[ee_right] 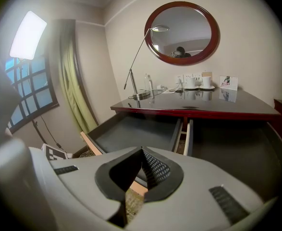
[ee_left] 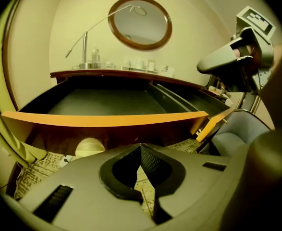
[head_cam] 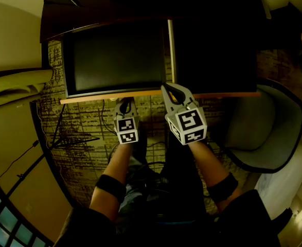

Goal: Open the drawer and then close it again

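Drawer open under glossy tabletop, oval mirror above drawer, patterned carpet below, left tool and right tool closed, empty, before drawer

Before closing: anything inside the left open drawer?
The left drawer shows only its bare dark bottom; nothing lies in it. Its rear stretch under the desktop is in shadow and cannot be seen.

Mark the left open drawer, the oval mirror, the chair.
left drawer (ee_left: 102, 119): left gripper view, top edge of its front.
mirror (ee_right: 181, 30): right gripper view, glass.
chair (head_cam: 259, 133): head view, seat.
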